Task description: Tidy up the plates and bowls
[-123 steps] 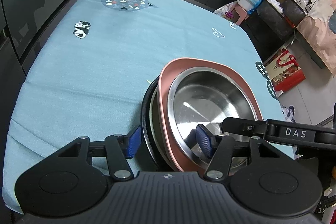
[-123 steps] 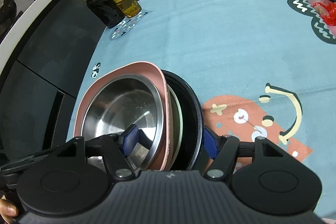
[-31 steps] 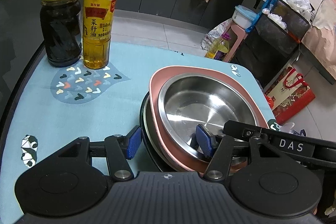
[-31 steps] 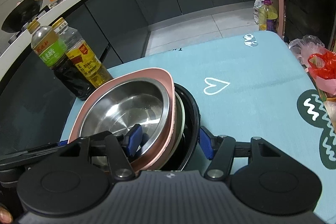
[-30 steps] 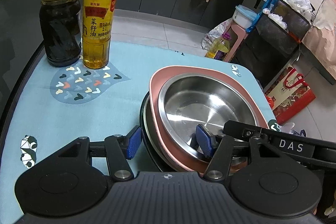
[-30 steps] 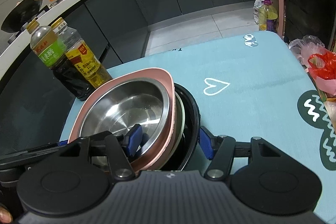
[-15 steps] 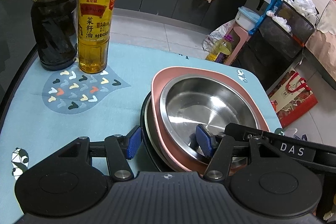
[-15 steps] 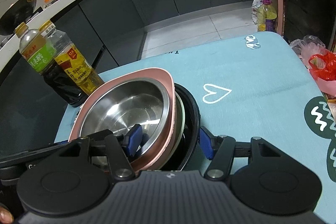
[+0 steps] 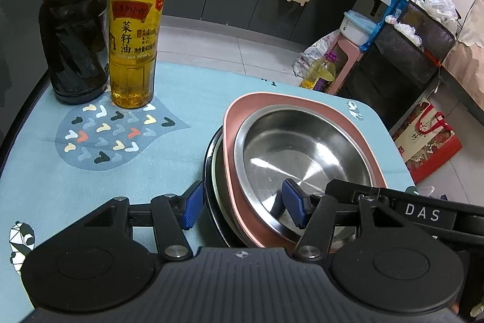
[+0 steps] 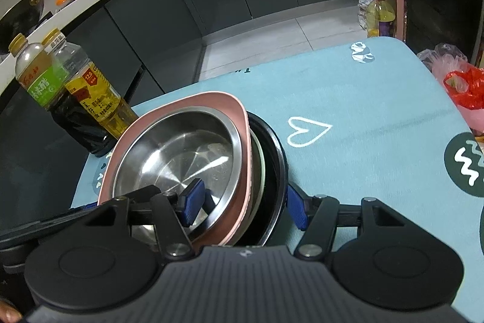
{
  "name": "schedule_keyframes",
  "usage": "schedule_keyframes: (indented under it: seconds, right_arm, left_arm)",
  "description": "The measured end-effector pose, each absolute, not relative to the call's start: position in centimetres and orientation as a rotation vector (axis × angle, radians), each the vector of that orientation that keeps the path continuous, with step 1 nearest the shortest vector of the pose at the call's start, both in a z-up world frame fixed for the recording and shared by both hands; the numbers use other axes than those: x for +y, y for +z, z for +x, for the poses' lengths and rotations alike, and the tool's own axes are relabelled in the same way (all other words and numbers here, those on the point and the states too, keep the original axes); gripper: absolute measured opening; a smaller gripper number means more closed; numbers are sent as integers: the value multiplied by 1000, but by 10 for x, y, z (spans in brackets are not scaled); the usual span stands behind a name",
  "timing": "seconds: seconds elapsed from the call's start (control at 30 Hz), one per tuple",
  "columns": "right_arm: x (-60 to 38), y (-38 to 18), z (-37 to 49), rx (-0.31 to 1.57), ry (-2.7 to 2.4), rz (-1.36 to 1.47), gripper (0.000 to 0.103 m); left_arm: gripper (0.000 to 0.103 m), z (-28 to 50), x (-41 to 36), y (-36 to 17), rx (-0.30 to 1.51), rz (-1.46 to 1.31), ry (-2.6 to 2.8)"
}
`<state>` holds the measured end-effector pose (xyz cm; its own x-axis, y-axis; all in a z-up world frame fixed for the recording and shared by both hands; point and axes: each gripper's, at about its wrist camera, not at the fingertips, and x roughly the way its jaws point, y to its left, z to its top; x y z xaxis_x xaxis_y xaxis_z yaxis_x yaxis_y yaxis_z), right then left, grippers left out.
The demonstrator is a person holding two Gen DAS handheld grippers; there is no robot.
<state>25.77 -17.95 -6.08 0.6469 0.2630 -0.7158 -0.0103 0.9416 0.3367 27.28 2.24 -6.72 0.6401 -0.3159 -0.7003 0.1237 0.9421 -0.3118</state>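
Observation:
A stack of dishes fills the middle of both views: a steel bowl (image 9: pixel 302 150) (image 10: pixel 181 159) in a pink plate (image 9: pixel 230 141) (image 10: pixel 211 99), over a pale plate (image 10: pixel 261 162) and a black plate (image 9: pixel 208 171) (image 10: pixel 276 159). My left gripper (image 9: pixel 242 206) clasps the stack's left edge, one blue pad outside the black rim and one inside the bowl. My right gripper (image 10: pixel 245 208) clasps the opposite edge the same way. Whether the stack rests on the blue tablecloth (image 9: pixel 90 186) or hangs just above it, I cannot tell.
A dark vinegar bottle (image 9: pixel 74 29) (image 10: pixel 57 111) and a yellow oil bottle (image 9: pixel 134 44) (image 10: pixel 96 108) stand at the table's far left corner, close to the stack. The table's far edge (image 9: pixel 272 84) lies just beyond. A red bag (image 10: pixel 466 87) sits at the right edge.
The held stack has travelled along the table to its far end; the two bottles have grown larger and nearer. Both grips are unchanged.

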Motion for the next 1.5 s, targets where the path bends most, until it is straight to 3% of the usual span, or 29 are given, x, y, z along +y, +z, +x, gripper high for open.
schedule_keyframes:
  seconds: [0.77,1.5]
  right_arm:
    - [-186,-51,232,777,142,316,54]
    - [-172,-20,172,660,136,250,54]
  left_arm:
    - [54,257,32,-54,838,-246,-226]
    - [54,177,25,-12,664,-159,-245]
